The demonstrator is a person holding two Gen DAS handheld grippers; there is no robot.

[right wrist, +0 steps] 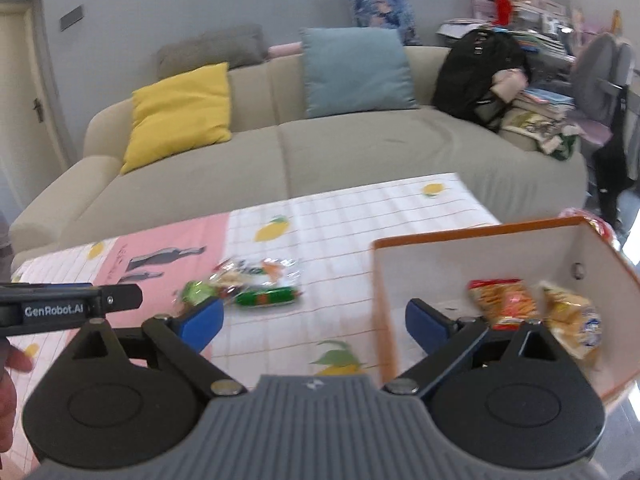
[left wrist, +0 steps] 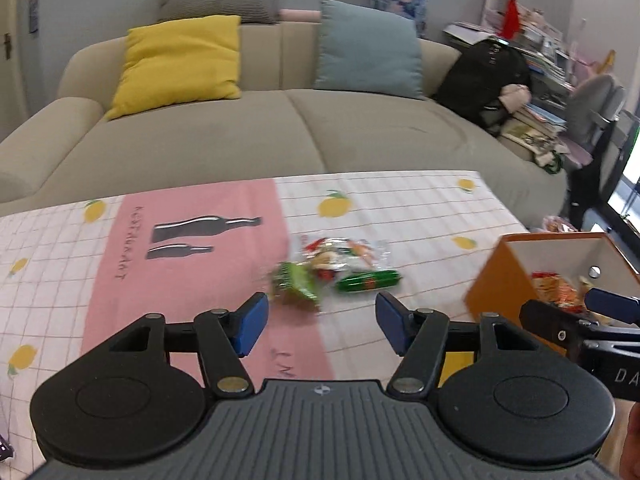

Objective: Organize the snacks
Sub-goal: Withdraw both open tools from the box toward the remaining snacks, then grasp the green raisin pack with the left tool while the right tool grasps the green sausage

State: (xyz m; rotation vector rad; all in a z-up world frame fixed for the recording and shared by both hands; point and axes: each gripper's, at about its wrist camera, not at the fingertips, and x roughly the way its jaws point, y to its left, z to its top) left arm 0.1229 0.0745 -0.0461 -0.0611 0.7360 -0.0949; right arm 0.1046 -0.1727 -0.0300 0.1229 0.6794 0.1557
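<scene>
A small heap of snacks lies on the tablecloth: a clear packet [left wrist: 344,254] [right wrist: 256,272], a crumpled green packet [left wrist: 296,282] [right wrist: 196,292] and a green sausage-shaped stick [left wrist: 368,281] [right wrist: 266,296]. My left gripper [left wrist: 322,326] hovers just short of them, open and empty. An orange box [left wrist: 496,280] [right wrist: 384,280] with a white inside stands at the right; it holds a red-orange packet [right wrist: 504,302] [left wrist: 556,288] and a yellow packet [right wrist: 572,320]. My right gripper [right wrist: 314,324] is open and empty, straddling the box's left wall.
The table wears a white checked cloth [left wrist: 400,208] with lemons and a pink panel. Beyond it stands a beige sofa [left wrist: 280,128] with yellow and blue cushions. A black backpack [left wrist: 480,76] and stacked books sit at the right. A person's hand [right wrist: 12,364] shows at the left edge.
</scene>
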